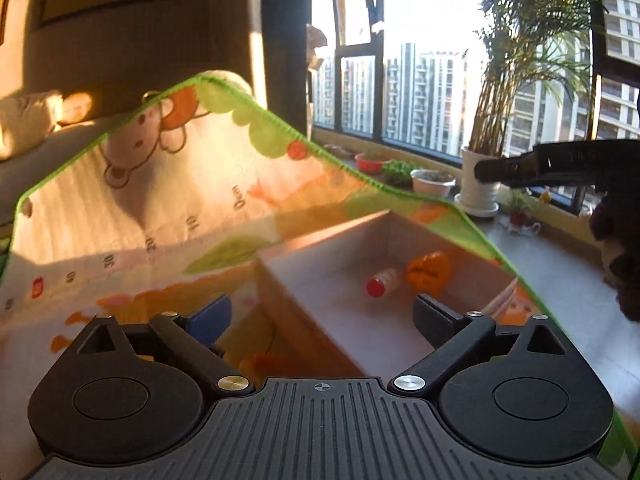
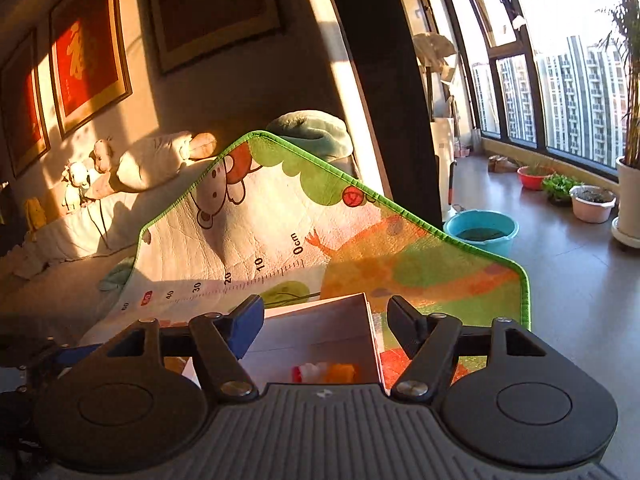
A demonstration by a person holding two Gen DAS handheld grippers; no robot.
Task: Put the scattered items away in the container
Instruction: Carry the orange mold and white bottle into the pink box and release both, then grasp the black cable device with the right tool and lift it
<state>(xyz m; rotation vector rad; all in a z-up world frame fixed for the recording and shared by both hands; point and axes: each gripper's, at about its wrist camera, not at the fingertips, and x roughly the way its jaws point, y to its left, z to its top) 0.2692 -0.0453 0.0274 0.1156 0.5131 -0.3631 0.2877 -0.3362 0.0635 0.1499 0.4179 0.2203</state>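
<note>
An open cardboard box sits on a cartoon play mat with a green border. Inside it lie a small bottle with a red cap and an orange toy. My left gripper is open and empty, hovering over the box's near side. Another orange item lies on the mat just outside the box's near wall. In the right wrist view my right gripper is open and empty above the box, with the bottle and orange toy below it.
The right hand and its gripper show at the right of the left wrist view. Potted plants, a blue basin and windows stand to the right. Plush toys and a bed lie behind the mat.
</note>
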